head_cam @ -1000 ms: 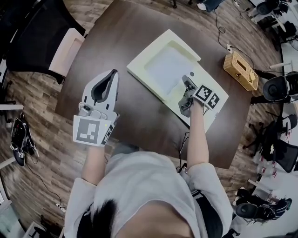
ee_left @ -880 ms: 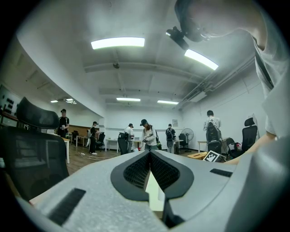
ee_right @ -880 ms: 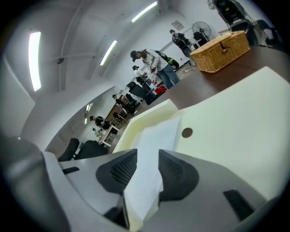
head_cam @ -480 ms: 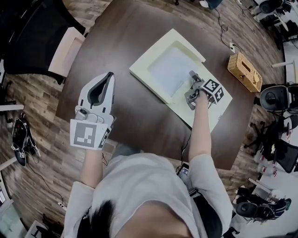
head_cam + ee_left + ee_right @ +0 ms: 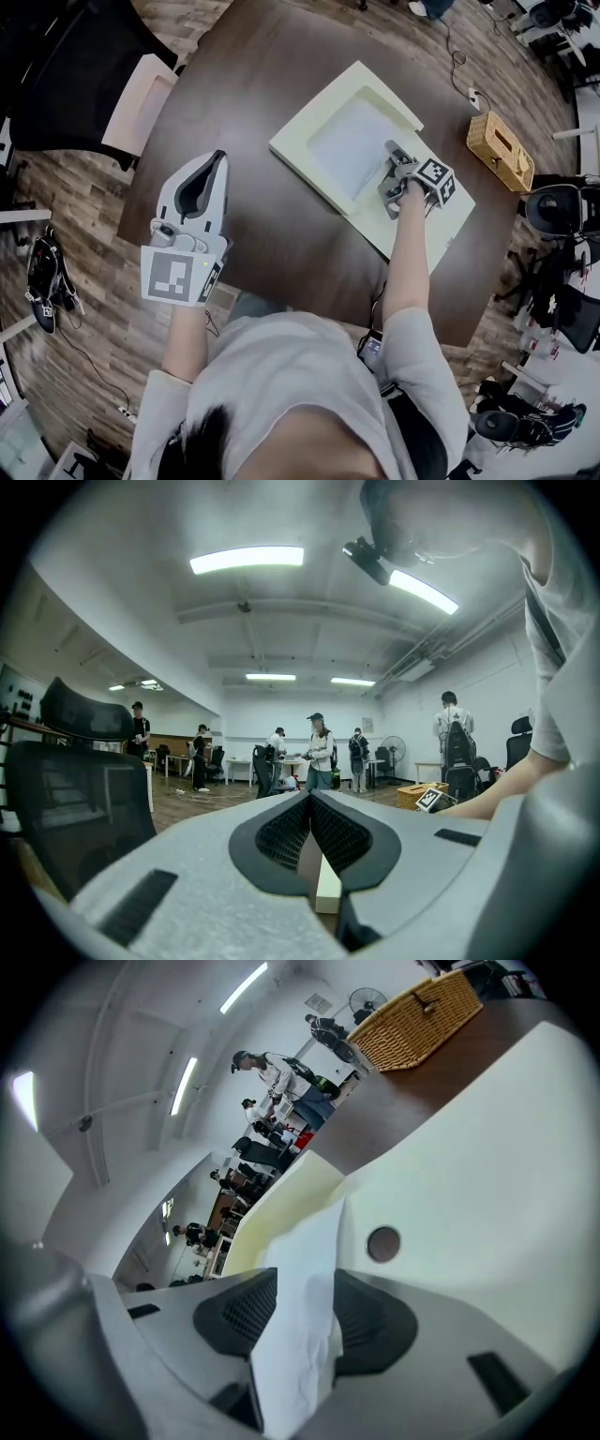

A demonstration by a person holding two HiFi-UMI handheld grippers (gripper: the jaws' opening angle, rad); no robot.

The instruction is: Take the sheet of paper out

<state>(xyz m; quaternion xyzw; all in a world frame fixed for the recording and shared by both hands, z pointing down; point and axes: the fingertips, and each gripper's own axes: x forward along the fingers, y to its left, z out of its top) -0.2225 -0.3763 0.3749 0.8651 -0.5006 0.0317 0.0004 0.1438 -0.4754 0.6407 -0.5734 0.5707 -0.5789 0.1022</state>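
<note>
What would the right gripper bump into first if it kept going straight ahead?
Most likely the sheet of paper, which already stands inside the open right gripper; the cream tray sits just behind.

Smooth dark wood table [image 5: 244,112]; matt cream cardboard box [image 5: 305,131]; thin, creased white paper sheet [image 5: 300,1316]; rough woven wicker basket [image 5: 500,150].
</note>
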